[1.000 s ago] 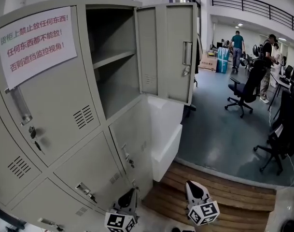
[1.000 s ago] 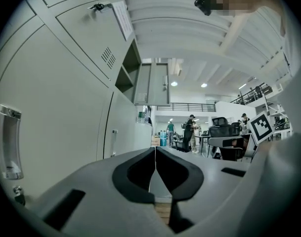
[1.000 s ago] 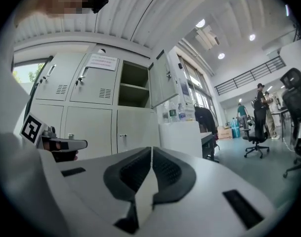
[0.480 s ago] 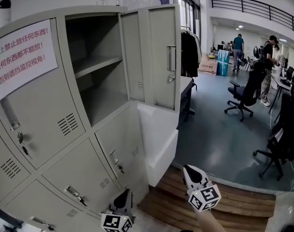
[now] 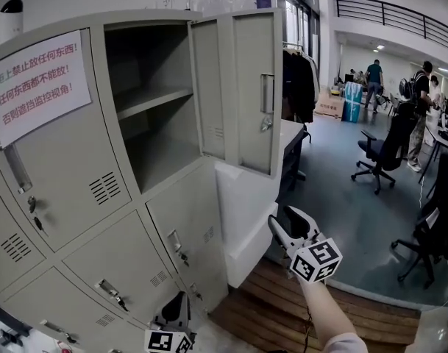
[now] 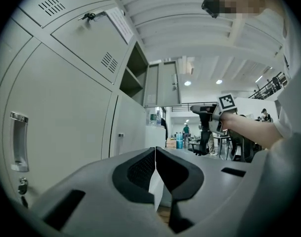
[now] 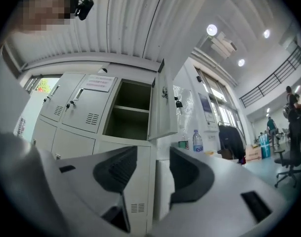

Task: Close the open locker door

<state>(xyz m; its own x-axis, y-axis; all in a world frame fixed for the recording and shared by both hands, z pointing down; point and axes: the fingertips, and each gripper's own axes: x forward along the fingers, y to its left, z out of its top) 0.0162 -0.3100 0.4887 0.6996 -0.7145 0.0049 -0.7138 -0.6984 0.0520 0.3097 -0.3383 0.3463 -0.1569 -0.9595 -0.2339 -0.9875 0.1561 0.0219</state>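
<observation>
The locker door (image 5: 242,87) hangs at the top right corner of the grey locker bank (image 5: 69,190), swung well out from the front, so its hinged edge sits at the right side of the open compartment (image 5: 154,123) and its free edge points out toward the room. Its long axis stands upright. It is a plain grey metal panel with small vent slots low down, and a handle (image 5: 267,94) and lock (image 5: 265,124) near the free edge. Right of that edge the grey floor (image 5: 334,197) lies open as far as an office chair (image 5: 378,153); beneath the door a white box (image 5: 246,197) stands against the locker's side. The right tool (image 5: 284,219) is raised below the door's free edge, apart from it; its jaws have just been opening and stand spread with nothing between them. The left tool (image 5: 178,304) is low by the bottom lockers, jaws pressed together and empty.
</observation>
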